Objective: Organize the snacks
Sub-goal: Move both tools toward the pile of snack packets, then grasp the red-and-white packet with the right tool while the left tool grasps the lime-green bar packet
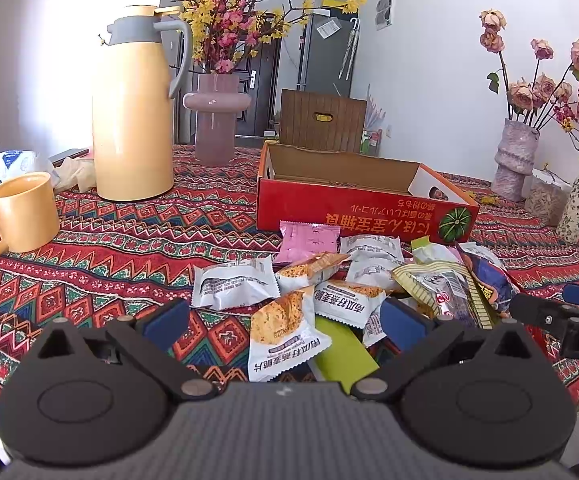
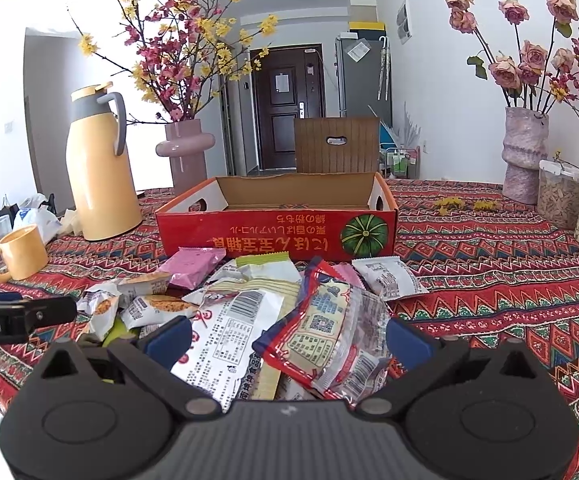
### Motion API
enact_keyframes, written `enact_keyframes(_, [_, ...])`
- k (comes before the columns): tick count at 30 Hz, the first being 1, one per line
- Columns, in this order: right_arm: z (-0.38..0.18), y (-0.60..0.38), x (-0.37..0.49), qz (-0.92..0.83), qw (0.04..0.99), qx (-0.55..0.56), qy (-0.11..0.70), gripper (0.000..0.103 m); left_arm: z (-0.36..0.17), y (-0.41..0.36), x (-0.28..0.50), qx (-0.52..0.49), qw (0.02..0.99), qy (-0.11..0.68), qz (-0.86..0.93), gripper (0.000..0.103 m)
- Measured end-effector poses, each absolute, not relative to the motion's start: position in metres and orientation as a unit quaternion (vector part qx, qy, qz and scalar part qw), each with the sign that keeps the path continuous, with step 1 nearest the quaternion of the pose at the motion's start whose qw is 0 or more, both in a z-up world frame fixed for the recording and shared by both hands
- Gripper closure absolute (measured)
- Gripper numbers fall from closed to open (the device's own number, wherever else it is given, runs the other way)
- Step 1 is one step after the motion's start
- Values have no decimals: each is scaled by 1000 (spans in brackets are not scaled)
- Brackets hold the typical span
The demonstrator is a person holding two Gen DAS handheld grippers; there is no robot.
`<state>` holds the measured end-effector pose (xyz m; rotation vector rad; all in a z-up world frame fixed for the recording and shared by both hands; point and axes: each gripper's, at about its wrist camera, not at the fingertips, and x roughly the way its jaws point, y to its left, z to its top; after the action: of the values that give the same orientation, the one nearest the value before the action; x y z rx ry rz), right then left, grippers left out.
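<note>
The lime-green flat packet [image 1: 343, 350] is lying mostly buried under white biscuit packets [image 1: 283, 334]; the red cardboard box's [image 2: 277, 236] floor is staying hidden behind its front wall.

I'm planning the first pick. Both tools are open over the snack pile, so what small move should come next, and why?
Probably lower the left tool and close it on the cracker packet lying between its open fingers. That packet sits on top of the pile, and the red box behind it looks empty.
</note>
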<state>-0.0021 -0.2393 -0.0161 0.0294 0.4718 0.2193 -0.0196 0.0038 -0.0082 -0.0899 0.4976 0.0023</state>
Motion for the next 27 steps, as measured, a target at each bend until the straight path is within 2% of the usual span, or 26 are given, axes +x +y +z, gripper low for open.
enact_keyframes(9, [-8,-256,15,92,964,38,245,0,-10,2,-13,-44,966,255,4,0])
enact_keyframes(23, [-31,-288,85,108,926,130,337,0,-16,-3,4,-42,961,274,11,0])
enact_keyframes(25, [-38,-289,92,113,917,146,352,1,-16,-3,6,-43,960,276,13,0])
enact_keyframes(27, [-46,-290,97,119,910,159,364,7,-17,-2,7,-44,960,278,14,0])
